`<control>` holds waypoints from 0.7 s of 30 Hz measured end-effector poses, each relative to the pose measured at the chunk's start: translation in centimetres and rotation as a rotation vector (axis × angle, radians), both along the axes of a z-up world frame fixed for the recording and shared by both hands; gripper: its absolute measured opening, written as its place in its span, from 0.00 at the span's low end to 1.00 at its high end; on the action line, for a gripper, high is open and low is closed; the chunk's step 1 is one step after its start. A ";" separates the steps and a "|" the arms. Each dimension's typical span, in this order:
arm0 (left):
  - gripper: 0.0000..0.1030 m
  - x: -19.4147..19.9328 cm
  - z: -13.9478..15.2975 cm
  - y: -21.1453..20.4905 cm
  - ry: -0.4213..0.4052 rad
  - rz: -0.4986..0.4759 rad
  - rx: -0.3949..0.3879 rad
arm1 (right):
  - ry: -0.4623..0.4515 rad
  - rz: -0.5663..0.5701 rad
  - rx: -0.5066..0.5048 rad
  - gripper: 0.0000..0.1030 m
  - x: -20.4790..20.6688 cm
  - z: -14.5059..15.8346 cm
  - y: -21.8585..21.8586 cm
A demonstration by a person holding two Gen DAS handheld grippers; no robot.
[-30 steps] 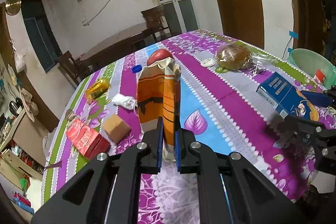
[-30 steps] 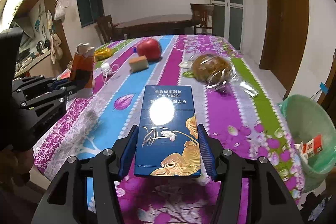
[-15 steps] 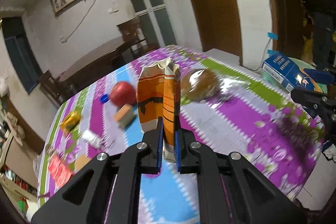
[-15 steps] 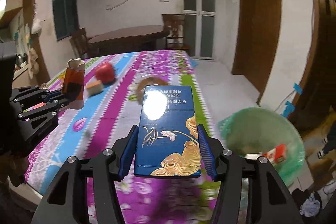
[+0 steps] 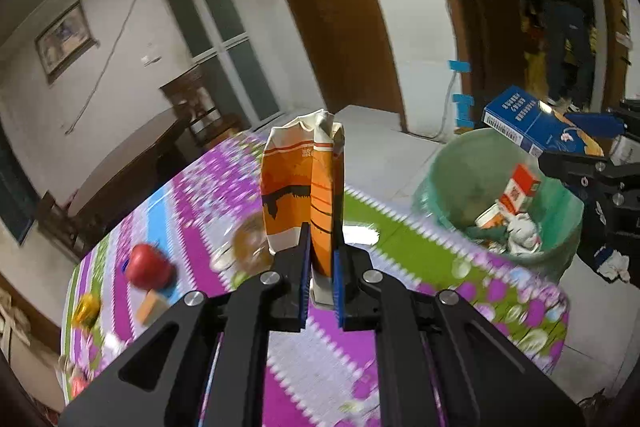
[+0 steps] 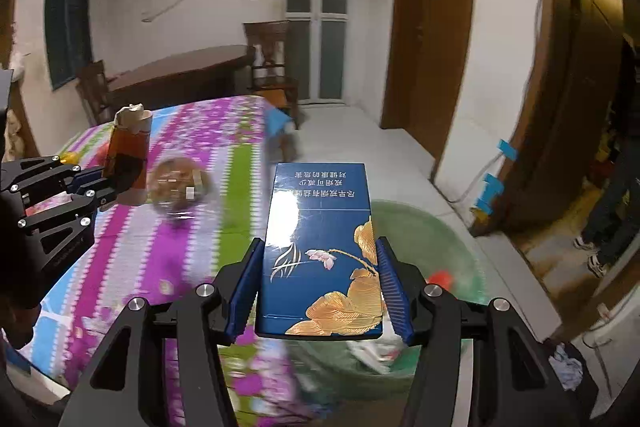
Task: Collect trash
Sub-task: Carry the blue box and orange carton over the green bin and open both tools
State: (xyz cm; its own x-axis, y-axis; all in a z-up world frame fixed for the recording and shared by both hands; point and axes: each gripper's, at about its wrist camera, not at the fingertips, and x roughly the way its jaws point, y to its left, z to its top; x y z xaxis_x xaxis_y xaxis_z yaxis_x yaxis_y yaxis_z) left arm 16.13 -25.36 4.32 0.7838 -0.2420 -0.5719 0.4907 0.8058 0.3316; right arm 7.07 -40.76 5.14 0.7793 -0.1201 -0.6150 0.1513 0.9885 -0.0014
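Observation:
My left gripper (image 5: 320, 273) is shut on a crumpled orange drink carton (image 5: 302, 187), held upright above the table's right edge. My right gripper (image 6: 318, 287) is shut on a flat blue box with gold flowers (image 6: 320, 247), which hangs over the green bin (image 6: 424, 227). In the left wrist view the blue box (image 5: 532, 125) sits above the green bin (image 5: 460, 163), which holds a red-and-white pack and crumpled paper. In the right wrist view the left gripper (image 6: 108, 185) with the orange carton (image 6: 128, 147) is at the left.
The table has a purple, green and blue flowered cloth (image 5: 192, 211). On it lie a red apple (image 5: 148, 265), a bagged brown bun (image 6: 178, 183), a tan block (image 5: 152, 305) and a yellow wrapper (image 5: 86, 309). A person's legs (image 6: 612, 219) stand in the doorway on the right.
Both grippers have swung right with their loads, from over the table toward the green bin. The blue box now hangs over the bin; the carton has reached the table's edge.

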 end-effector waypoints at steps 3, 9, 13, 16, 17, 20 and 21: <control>0.08 0.4 -0.3 -2.5 0.007 -0.037 0.012 | 0.020 -0.042 -0.001 0.55 -0.2 -0.1 -2.9; 0.08 1.4 -1.5 -7.2 0.032 -0.094 0.042 | 0.064 -0.113 -0.022 0.55 0.0 -0.4 -7.4; 0.08 1.9 -2.0 -9.7 0.040 -0.119 0.054 | 0.089 -0.146 -0.025 0.55 0.2 -0.6 -9.6; 0.08 2.2 -2.1 -11.1 0.051 -0.137 0.060 | 0.108 -0.164 -0.011 0.55 0.6 -1.1 -10.1; 0.08 2.3 -2.2 -11.5 0.055 -0.142 0.061 | 0.117 -0.171 -0.005 0.55 0.8 -1.4 -10.7; 0.08 2.5 -2.6 -12.8 0.075 -0.160 0.066 | 0.137 -0.184 0.001 0.55 1.1 -1.9 -11.8; 0.08 2.6 -2.7 -13.0 0.079 -0.163 0.067 | 0.141 -0.187 0.002 0.55 1.2 -1.9 -11.8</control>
State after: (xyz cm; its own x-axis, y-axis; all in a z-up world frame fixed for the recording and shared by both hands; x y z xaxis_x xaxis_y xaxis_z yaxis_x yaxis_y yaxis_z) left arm 18.68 -38.35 1.63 0.6897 -0.3211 -0.6490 0.6392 0.6912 0.3372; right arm 8.25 -52.55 3.19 0.6500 -0.2528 -0.7167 0.3304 0.9433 -0.0332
